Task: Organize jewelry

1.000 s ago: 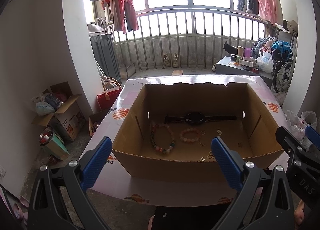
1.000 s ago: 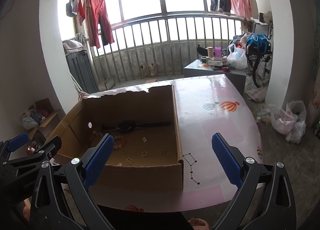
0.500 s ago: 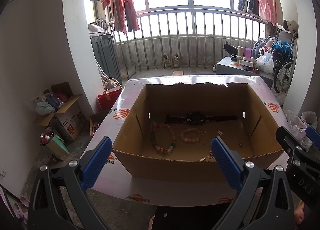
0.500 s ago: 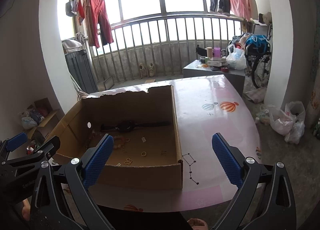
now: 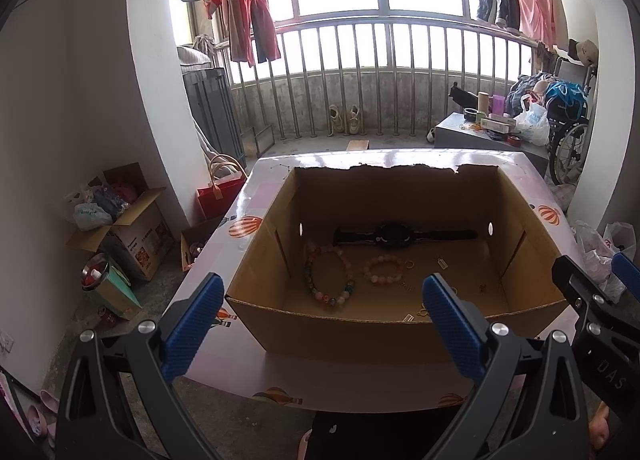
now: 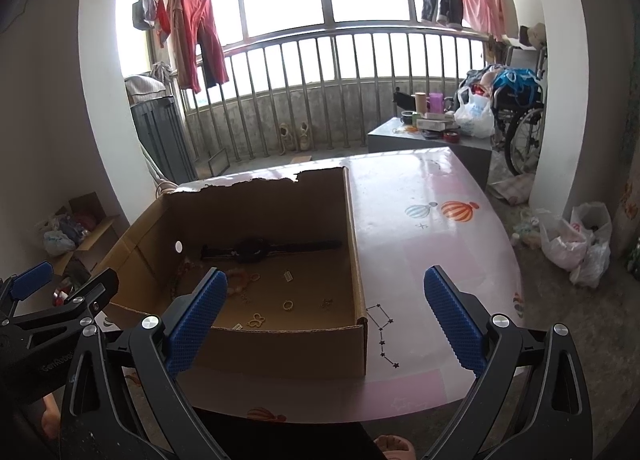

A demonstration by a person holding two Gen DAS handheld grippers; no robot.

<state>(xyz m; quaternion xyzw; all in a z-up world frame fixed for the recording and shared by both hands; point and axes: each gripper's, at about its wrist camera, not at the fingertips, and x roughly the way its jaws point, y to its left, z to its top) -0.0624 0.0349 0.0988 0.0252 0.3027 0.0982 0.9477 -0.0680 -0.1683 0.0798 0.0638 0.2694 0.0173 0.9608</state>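
1. The left gripper (image 5: 324, 320) and right gripper (image 6: 328, 312) both hang spread apart and empty, short of the cardboard box's (image 5: 344, 334) near wall.
2. Inside the box, 2 bead bracelets (image 5: 328, 276) lie just in front of the black watch (image 5: 394, 235); small rings (image 6: 288, 305) lie toward its right wall.
3. Clear the near wall, then descend vertically over 1 piece.
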